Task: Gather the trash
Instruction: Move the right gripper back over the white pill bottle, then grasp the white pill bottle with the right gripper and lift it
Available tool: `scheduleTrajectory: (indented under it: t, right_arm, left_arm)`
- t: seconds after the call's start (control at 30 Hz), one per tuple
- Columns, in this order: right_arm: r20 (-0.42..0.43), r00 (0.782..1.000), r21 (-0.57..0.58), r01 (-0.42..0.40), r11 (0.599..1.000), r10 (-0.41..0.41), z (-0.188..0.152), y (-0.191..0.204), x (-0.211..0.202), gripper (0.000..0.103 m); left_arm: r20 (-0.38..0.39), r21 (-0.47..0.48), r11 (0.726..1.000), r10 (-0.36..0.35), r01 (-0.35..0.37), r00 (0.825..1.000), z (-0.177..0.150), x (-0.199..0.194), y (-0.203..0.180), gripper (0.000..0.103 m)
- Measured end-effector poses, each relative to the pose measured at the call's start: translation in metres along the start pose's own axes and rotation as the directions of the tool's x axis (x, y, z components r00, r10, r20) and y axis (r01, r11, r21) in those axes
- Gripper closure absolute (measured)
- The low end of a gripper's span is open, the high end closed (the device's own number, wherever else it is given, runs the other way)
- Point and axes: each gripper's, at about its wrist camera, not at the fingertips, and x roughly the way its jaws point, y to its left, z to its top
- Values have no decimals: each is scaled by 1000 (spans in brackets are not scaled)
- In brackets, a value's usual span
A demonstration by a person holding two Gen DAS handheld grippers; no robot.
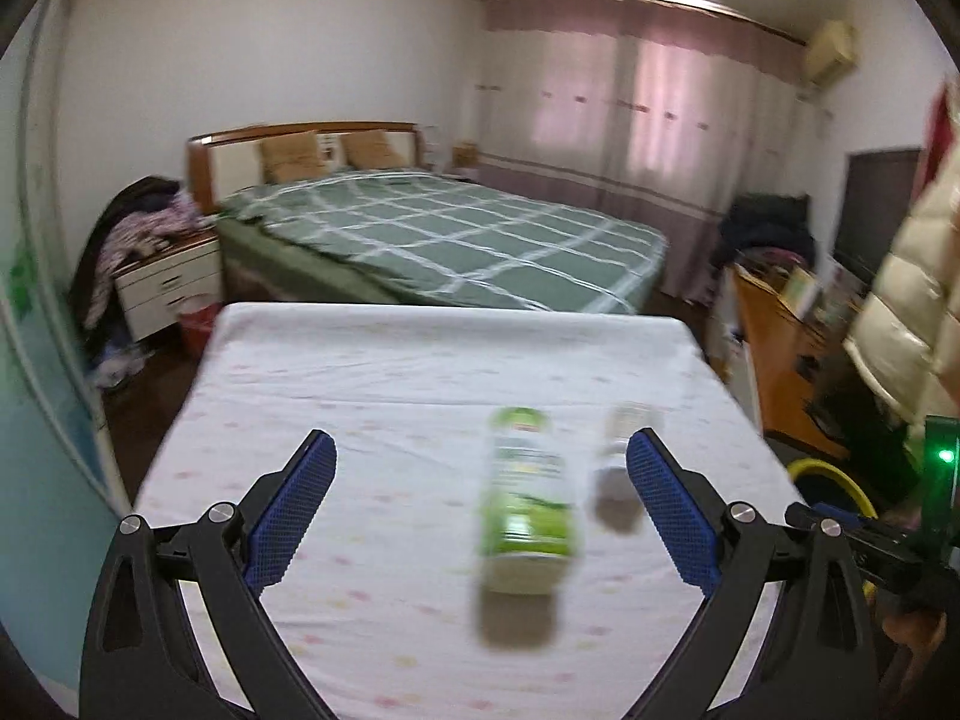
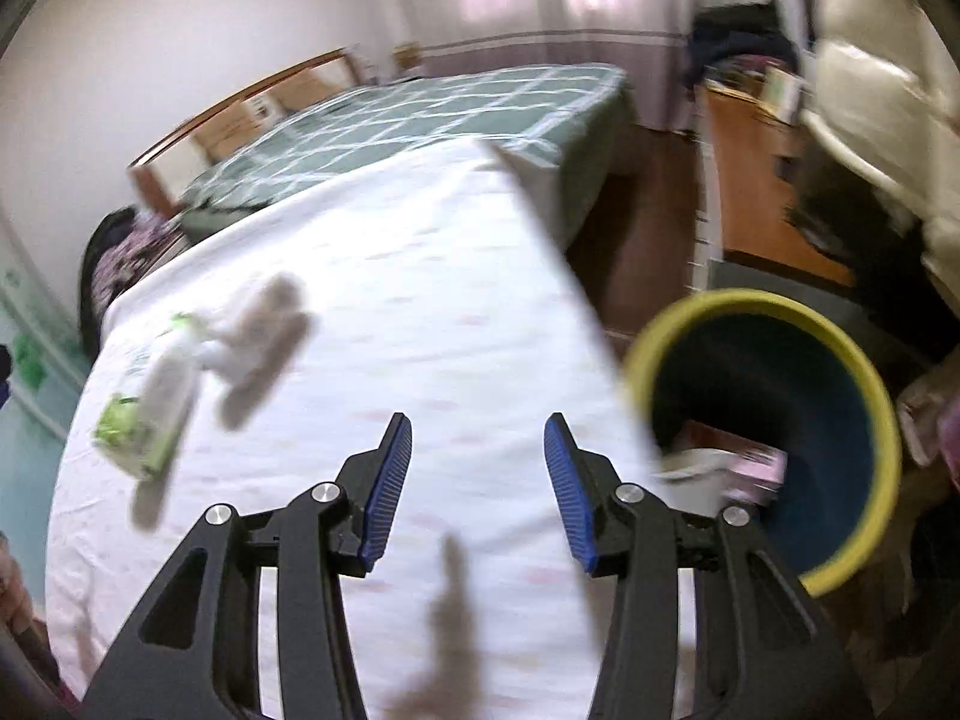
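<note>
Left gripper (image 1: 480,504) fingers spread wide, empty, lined up on the green-label bottle (image 1: 528,498) standing on the counter (image 1: 360,360); small clear bottle (image 1: 618,468) just beside it. Right gripper (image 2: 478,492) fingers partly apart, empty, near the yellow-rimmed bin (image 2: 840,348) off the counter edge, which already holds some trash.

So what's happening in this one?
A person with a gripper in each hand is clearing trash off a cloth-covered table. Both the left gripper and the right gripper are open and hold nothing. A green-labelled bottle and a small clear bottle are on the table. The yellow-rimmed bin beside it already holds some trash.
</note>
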Motion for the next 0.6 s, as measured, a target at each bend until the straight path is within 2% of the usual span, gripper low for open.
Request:
scheduleTrajectory:
  t: [0.17,0.23,0.33,0.43,0.6]
  right_arm:
    - [-21,999,-72,-41,997,40,13,56,21,56]
    - [-22,999,-90,-46,995,44,19,75,29,55]
    - [-23,999,-92,-39,995,37,28,94,41,50]
    - [-17,1000,-70,-12,997,11,38,105,53,42]
    - [-41,999,-19,19,1000,-20,53,113,76,35]
  left_arm:
    - [25,-55,995,85,-83,996,-7,11,46,7]
    - [13,-79,994,79,-78,997,-11,18,59,7]
    - [-2,-84,994,69,-69,998,-15,26,64,7]
    - [-1,-86,994,72,-72,997,-18,28,66,7]
    - [16,-71,993,96,-94,995,-21,29,51,7]
